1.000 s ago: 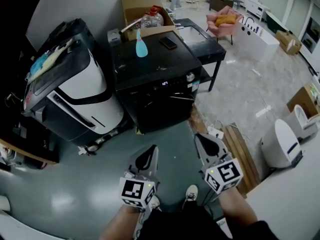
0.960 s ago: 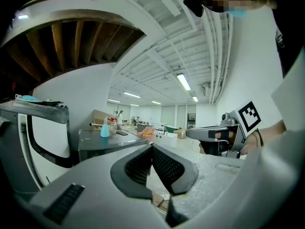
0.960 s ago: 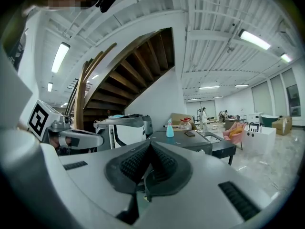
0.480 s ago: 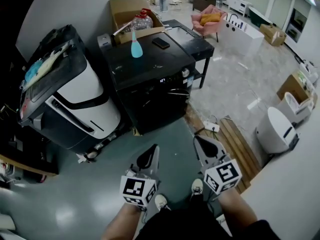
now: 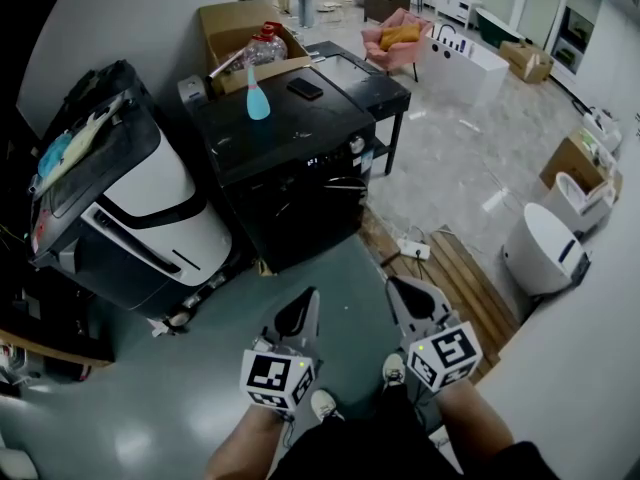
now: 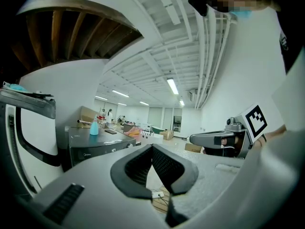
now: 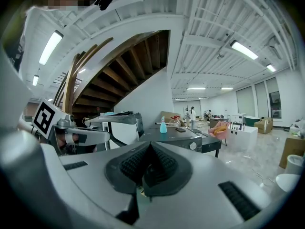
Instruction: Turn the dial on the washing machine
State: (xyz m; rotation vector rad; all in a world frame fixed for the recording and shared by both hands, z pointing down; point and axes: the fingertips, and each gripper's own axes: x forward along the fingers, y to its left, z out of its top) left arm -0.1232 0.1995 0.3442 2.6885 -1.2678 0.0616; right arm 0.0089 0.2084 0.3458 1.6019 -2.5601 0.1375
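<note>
The black washing machine (image 5: 285,158) stands against the wall ahead, also seen in the left gripper view (image 6: 90,144) and the right gripper view (image 7: 174,138). Its silver dial (image 5: 356,146) sits at the right end of the front panel, and shows as a round knob (image 7: 193,146) in the right gripper view. My left gripper (image 5: 311,295) and right gripper (image 5: 391,283) hover side by side over the floor, well short of the machine. Both are shut and hold nothing.
A blue spray bottle (image 5: 257,99) and a phone (image 5: 304,88) lie on the machine's top. A white and black appliance (image 5: 120,208) stands to its left, a black table (image 5: 362,73) to its right. A power strip (image 5: 411,249) and wooden pallet (image 5: 460,278) lie on the floor at right.
The view has shifted so the machine sits a little further left and up. Both grippers keep their place in the picture and stay shut.
</note>
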